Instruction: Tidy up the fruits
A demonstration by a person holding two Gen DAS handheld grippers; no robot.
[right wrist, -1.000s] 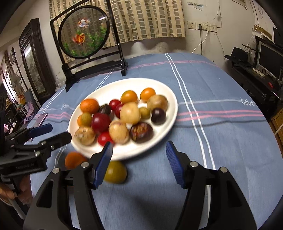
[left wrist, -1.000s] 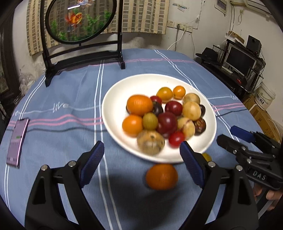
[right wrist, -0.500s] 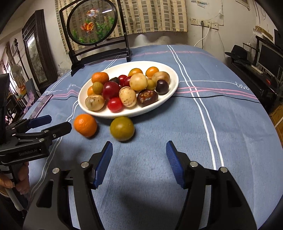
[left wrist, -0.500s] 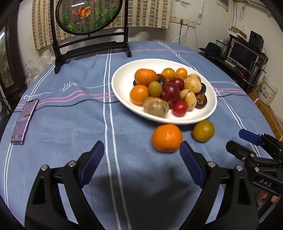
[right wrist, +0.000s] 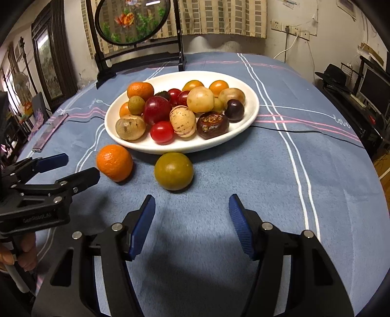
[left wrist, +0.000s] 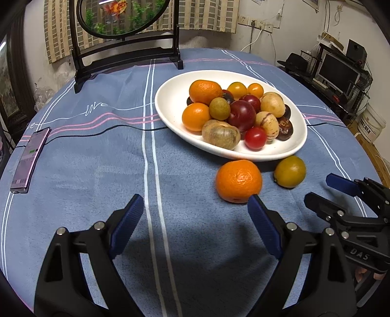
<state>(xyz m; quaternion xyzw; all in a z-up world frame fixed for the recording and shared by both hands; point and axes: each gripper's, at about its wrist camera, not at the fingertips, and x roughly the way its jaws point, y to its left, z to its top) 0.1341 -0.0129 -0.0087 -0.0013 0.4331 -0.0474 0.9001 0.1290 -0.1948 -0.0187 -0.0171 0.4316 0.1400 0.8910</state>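
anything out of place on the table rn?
Yes: two fruits lie loose on the tablecloth beside the plate instead of in it, an orange and a greenish-yellow fruit. Nothing looks spilled or damaged.

A round surface [left wrist: 97, 170] under a blue cloth with white and pink stripes fills the dim room. Behind it hangs a beige checked curtain [right wrist: 219, 17] on a stained white wall [left wrist: 268, 12] with white sockets [left wrist: 253, 23]. A dark wooden framed cabinet [right wrist: 48, 56] stands at the left, and a black monitor [left wrist: 337, 72] sits on cluttered shelving at the right.
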